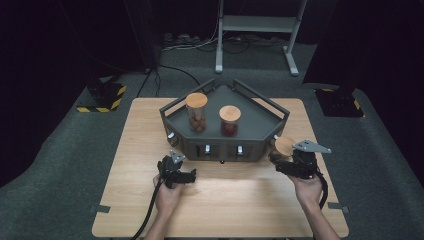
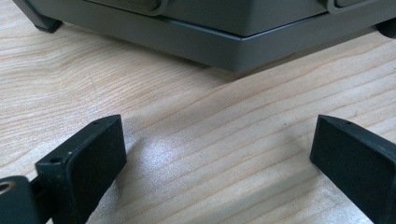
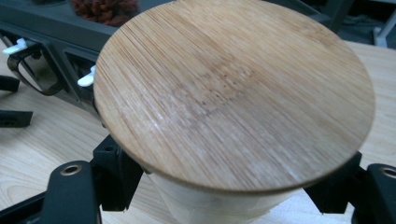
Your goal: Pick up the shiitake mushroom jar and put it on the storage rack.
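Right now my right hand-held gripper (image 1: 286,161) is closed around a jar with a round bamboo lid (image 3: 233,91), its jaws pressing the pale body just under the lid's rim. The jar stands near the right edge of the wooden table (image 1: 135,165), just beside the right front corner of a dark grey angular tray (image 1: 260,150).

My left hand-held gripper (image 2: 217,149) is spread wide and holds nothing. It hovers low over bare wood just in front of the tray's left front wall, nearer the table's near edge.

On the tray stand two more lidded jars: a taller one (image 1: 196,112) to the left holding brownish round pieces, and a shorter one (image 1: 230,121) to its right holding something dark red.

I judge the held jar to be rigid, probably glass, so smooth, a little slippery and breakable if knocked against the tray. The lid looks as if it merely sits on top, so gripping the body below the rim seems safer than gripping the lid.
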`<state>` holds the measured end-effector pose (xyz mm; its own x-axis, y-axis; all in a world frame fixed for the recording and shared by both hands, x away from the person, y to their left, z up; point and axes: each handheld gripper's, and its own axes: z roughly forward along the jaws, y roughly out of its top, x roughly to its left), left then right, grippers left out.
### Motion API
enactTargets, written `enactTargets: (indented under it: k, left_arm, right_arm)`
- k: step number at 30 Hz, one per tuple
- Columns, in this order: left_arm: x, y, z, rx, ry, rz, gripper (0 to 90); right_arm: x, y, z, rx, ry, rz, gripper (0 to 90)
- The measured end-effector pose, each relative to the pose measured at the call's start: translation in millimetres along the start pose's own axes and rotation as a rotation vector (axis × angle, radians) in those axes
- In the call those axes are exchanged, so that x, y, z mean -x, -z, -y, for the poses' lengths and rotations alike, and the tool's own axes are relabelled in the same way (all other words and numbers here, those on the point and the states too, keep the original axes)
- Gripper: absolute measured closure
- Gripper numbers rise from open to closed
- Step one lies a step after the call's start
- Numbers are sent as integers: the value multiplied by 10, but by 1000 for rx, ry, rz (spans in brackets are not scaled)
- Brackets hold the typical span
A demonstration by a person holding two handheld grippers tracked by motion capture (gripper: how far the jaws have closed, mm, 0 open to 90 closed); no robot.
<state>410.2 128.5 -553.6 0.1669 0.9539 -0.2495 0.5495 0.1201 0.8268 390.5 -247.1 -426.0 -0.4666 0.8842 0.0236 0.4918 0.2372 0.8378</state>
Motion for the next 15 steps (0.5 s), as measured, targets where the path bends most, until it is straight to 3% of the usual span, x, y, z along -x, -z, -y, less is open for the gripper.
enactTargets:
  k: [6, 15]
  left_arm:
    - [0, -1, 0, 2, 1, 1, 33]
    - [1, -1, 0, 2, 2, 1, 33]
  right_arm:
    - [-18, 20, -64, 6, 19, -9, 253]
    - [5, 69, -159, 26, 9, -26, 252]
